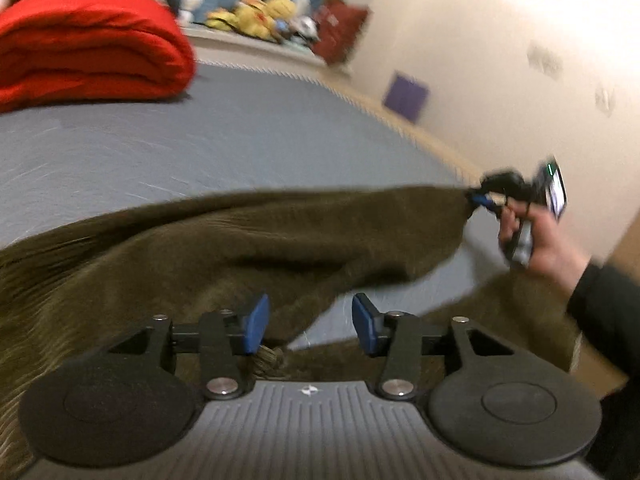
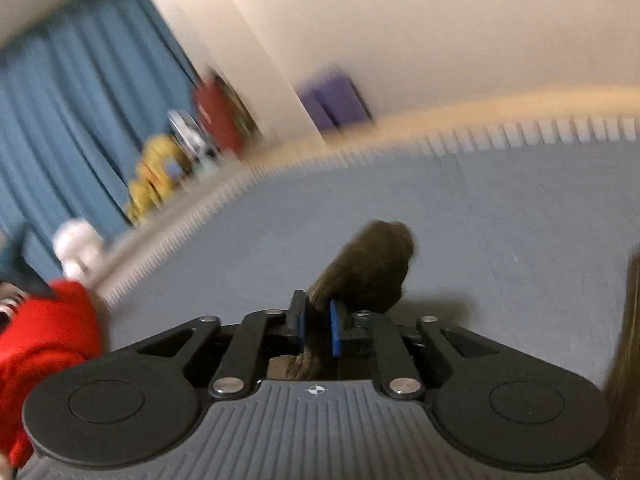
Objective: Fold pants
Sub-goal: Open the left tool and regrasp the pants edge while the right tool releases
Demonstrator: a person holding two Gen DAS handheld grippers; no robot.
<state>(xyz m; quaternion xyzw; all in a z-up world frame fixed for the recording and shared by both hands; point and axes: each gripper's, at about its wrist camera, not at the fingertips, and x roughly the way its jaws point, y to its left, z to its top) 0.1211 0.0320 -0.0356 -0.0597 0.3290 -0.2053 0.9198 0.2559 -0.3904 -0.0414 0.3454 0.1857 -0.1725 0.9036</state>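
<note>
- Two claws work one pair of olive pants (image 1: pixel 208 248) on the grey bed (image 1: pixel 200 140).
- Left claw (image 1: pixel 310 322) has its blue pads apart, nothing pinched, over the cloth.
- Right claw (image 2: pixel 318 326) is clamped on a bunched corner of the pants, lifted off the bed.
- Folded red blanket (image 1: pixel 88 48) lies farther back.

Dim warm indoor light, both views motion-blurred, fisheye-bent edges; soft shadow under pants (image 1: pixel 248 240) on bed (image 1: pixel 240 132); background toys (image 2: pixel 160 172) smeared.
</note>
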